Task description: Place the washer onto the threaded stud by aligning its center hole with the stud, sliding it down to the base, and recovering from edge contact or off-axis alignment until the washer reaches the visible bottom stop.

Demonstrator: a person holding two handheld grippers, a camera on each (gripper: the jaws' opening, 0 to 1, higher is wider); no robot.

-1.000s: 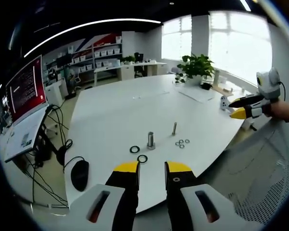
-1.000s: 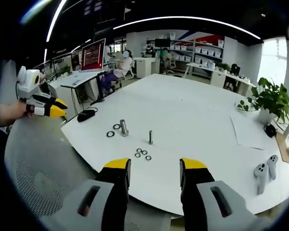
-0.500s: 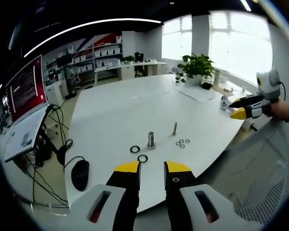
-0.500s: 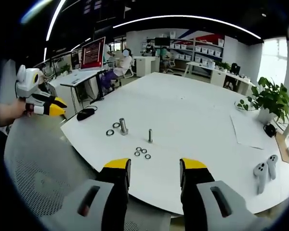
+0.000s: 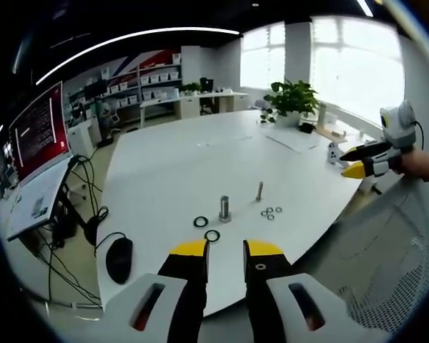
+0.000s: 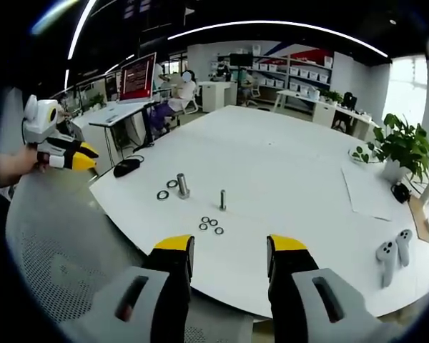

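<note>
On the white table (image 5: 171,171) a thin threaded stud (image 5: 259,190) stands upright, with a thicker bolt (image 5: 224,208) to its left. Several small washers (image 5: 269,212) lie beside the stud, and two larger dark washers (image 5: 206,228) lie near the bolt. My left gripper (image 5: 225,249) is open and empty, off the table's near edge. In the right gripper view the stud (image 6: 222,199), the bolt (image 6: 182,186) and the small washers (image 6: 210,225) sit ahead of my open, empty right gripper (image 6: 229,245). Each gripper shows in the other's view, the right one (image 5: 357,158) and the left one (image 6: 75,156), both held by a hand.
A black mouse (image 5: 119,259) lies at the table's left corner beside cables. Two white controllers (image 6: 390,256) and a paper sheet (image 6: 368,193) lie on the far side, with a potted plant (image 5: 292,100) beyond. A grey mesh chair (image 6: 64,264) stands close by. Desks, a monitor (image 5: 37,132) and shelves fill the room.
</note>
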